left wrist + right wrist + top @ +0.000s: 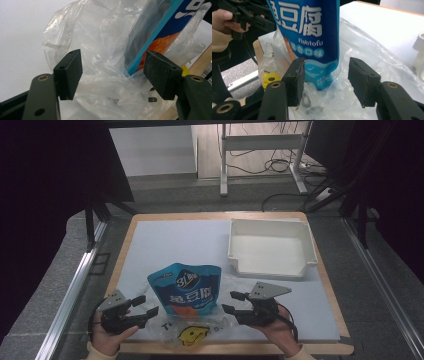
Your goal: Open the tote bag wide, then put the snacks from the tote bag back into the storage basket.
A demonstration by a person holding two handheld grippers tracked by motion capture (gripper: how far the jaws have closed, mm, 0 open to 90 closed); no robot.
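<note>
Nearby, white bin (270, 247), clear plastic bag (227, 292) crumpled around blue snack pouch (186, 290)

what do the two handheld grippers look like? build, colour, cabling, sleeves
Both the left gripper and the right gripper are black, with two flat rectangular jaws each and brass-coloured pivot pins. Each carries a grey three-cornered plate on top and trails a black cable. Cream sleeve cuffs show at the wrists.

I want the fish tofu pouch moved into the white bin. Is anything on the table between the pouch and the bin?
Nothing visible blocks that path. The pouch stands on a clear plastic bag near the table's front edge, and only bare white mat lies between it and the white bin. Both grippers flank the pouch, open.
</note>
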